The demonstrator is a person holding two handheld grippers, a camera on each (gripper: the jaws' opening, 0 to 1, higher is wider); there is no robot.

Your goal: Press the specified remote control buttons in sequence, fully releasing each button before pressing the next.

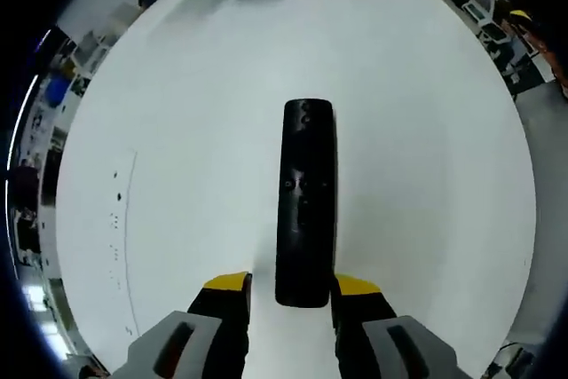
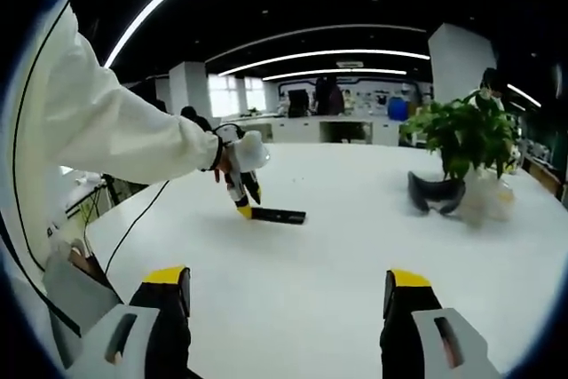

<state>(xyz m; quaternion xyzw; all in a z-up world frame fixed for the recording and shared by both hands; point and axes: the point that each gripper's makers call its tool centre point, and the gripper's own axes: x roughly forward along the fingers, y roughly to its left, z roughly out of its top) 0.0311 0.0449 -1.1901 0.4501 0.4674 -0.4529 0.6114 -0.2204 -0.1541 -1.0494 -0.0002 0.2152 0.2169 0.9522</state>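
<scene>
Remote control [image 1: 307,204] on white table [image 1: 426,148]; left claw [image 1: 293,286] straddles its end (contact unclear), right claw [image 2: 288,295] open, empty.

Right gripper [image 2: 288,295] jaws apart above white table [image 2: 337,237]; left gripper [image 2: 241,206] at remote [image 2: 277,215].

No text, label, brand, number or sign could be read in either view. The remote [image 1: 307,203] on the tabletop [image 1: 426,157] was plain black, its buttons showing no legible markings. The wall display at the far end of the room [image 2: 355,95] was too small and blurred to read.
</scene>
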